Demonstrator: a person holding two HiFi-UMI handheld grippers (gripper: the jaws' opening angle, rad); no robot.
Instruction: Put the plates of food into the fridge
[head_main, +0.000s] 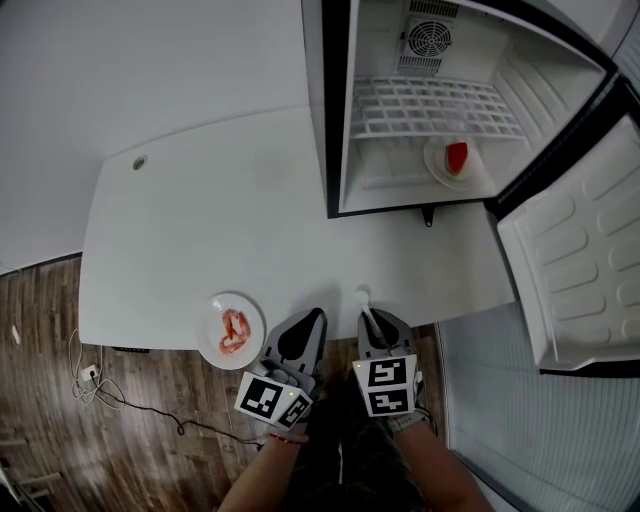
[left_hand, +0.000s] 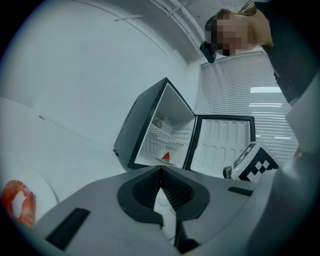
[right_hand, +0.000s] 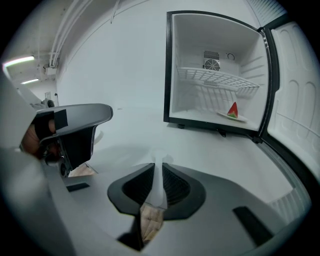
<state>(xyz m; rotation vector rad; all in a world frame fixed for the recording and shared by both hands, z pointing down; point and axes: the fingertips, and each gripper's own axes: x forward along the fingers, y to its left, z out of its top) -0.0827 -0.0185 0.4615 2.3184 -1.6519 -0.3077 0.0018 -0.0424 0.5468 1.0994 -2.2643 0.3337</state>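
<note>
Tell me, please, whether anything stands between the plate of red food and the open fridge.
Nothing visible does: only bare table lies between the plate of red food and the fridge, whose door hangs wide open. A watermelon plate sits inside, at right.

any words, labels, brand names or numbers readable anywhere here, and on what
None can be read.
The left marker cube and the right marker cube carry only black-and-white square patterns, with no letters or digits.
The fridge shows no brand or label in any view.
</note>
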